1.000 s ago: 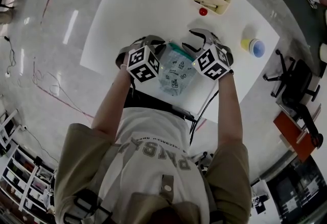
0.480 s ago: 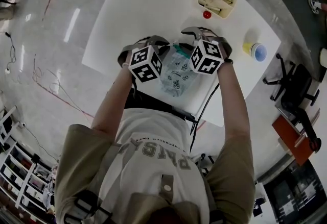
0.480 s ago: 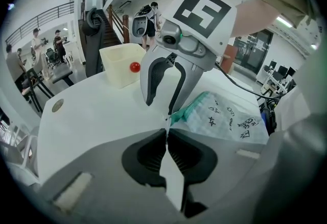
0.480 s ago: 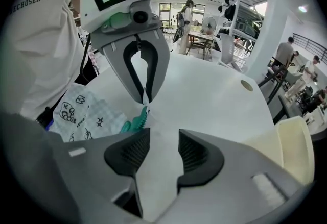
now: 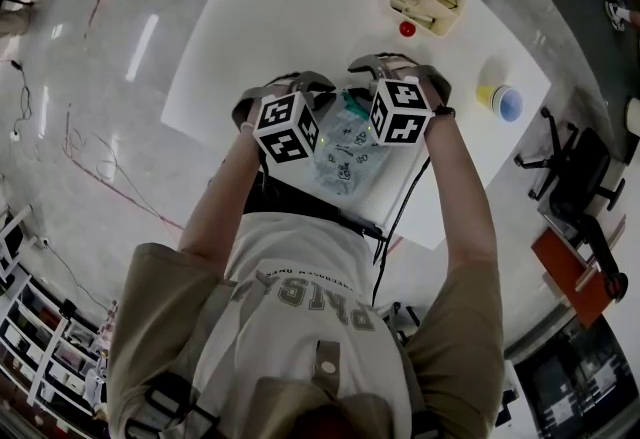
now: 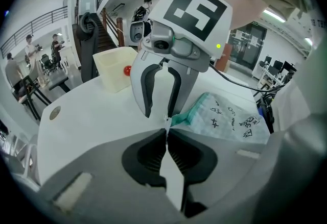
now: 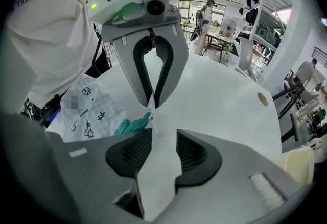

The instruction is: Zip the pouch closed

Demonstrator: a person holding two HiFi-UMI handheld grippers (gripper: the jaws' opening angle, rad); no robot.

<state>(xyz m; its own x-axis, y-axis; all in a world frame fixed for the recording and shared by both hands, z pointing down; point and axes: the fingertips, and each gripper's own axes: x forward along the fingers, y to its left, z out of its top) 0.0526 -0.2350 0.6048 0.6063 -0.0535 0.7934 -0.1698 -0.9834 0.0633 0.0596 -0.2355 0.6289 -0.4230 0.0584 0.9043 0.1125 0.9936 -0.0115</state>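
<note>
Works at a white table (image 5: 290, 7), with a translucent white plastic pouch (image 5: 350, 142), printed with black doodles and edged by a teal zip band (image 6: 191, 110), resting near the table's near edge between the two grippers. Clamps the left gripper (image 6: 167, 133) tight on a thin white tab (image 7: 151, 108) at the end of the teal zip band, jaws pressed together with only that sliver between them. Faces the right gripper (image 7: 164, 136) toward the left one, tip to tip, just over the same end of the pouch. Has just been closing the right jaws but holds them apart, with the white tab and the teal corner at the mouth of the gap and neither pad pressing on them. Leaves a cream rectangular tray (image 5: 428, 2), a small red ball (image 5: 406, 29) just beside it and a yellow-and-blue cup (image 5: 498, 99) farther back on the table, well apart from the pouch.
</note>
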